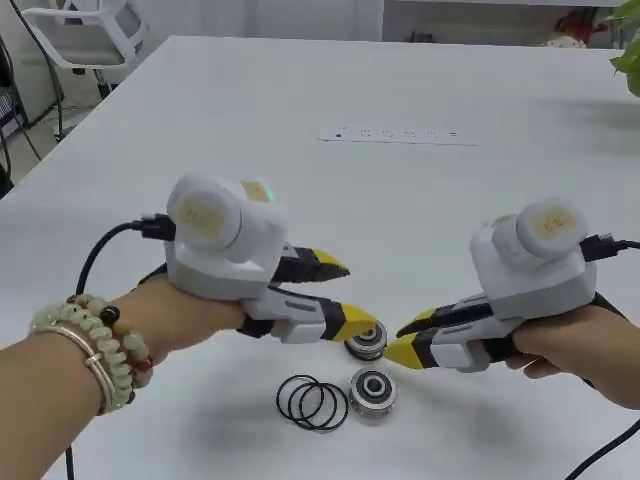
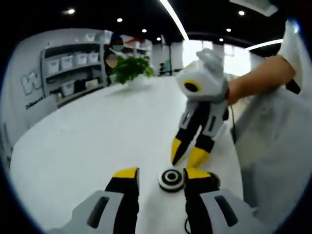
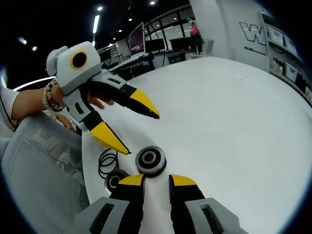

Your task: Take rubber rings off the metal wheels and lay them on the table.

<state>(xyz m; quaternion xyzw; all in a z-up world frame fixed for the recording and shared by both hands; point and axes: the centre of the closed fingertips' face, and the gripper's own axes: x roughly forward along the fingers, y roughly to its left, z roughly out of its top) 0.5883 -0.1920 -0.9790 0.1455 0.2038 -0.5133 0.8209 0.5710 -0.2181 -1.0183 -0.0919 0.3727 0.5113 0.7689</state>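
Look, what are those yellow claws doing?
A person holds two grippers over a white table. The open left gripper and the right gripper both point at one small wheel between them. A second wheel and a few loose black rings lie beside it.

holds the left gripper [image 1: 358,300] in the left hand [image 1: 180,318], with the left forearm [image 1: 45,395] coming in from the lower left of the head view. points it rightward and a little down, jaws spread wide, one yellow tip high and the other low. holds the right gripper [image 1: 395,342] in the right hand [image 1: 578,350], reaching in from the right edge. aims it leftward and down, jaws only narrowly parted, nothing between them. brings the two sets of tips nose to nose, close together. in the left gripper view, shows own jaws well apart and the right gripper beyond, tips angled down. in the right gripper view, shows own jaws with a slim gap and the left gripper at upper left, gaping.
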